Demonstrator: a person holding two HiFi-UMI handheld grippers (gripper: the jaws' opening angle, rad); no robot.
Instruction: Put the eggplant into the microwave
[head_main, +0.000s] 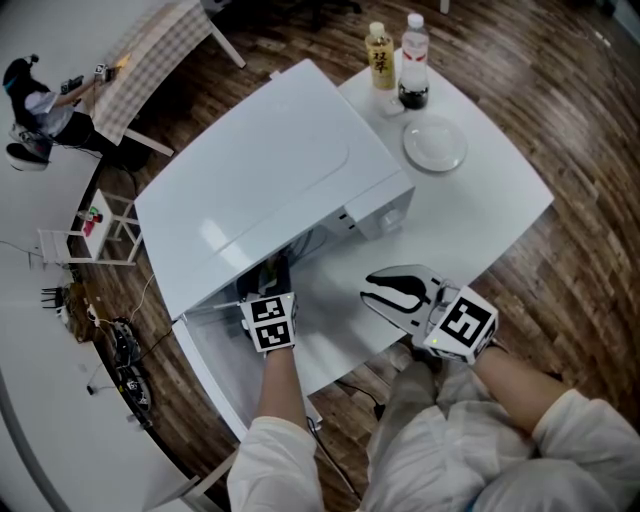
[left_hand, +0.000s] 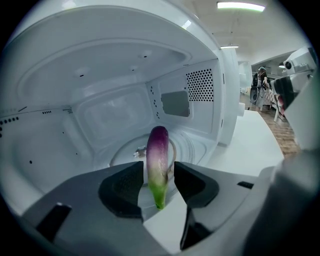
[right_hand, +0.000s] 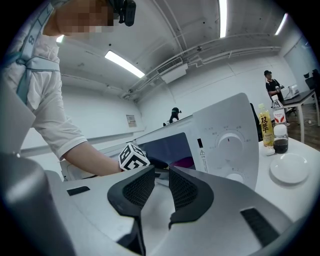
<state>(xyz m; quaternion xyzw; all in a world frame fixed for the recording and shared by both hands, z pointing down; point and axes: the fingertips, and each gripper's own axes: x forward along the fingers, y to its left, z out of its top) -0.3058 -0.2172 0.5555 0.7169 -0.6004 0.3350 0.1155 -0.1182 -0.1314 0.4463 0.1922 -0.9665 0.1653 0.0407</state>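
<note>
Wood flooring surrounds a white table that carries a white microwave in the head view. Behind the microwave stand two bottles and a white plate. The left gripper reaches into the microwave's open front, with only its marker cube and the sleeve clear of it. The right gripper hangs over the table just in front of the microwave's control side.

From the left gripper view, the eggplant is inside the microwave cavity, over the round turntable. Its purple end points deeper in and its green stem points back at the camera. It stands between the spread jaws, and a sliver of gap shows on the right pad's side, so the pads do not clamp it.

Seen from the right gripper view, that gripper's jaws stand a narrow gap apart with nothing between them and point at the microwave's front. A patch of purple shows through the microwave's opening, beside the left gripper's cube.
</note>
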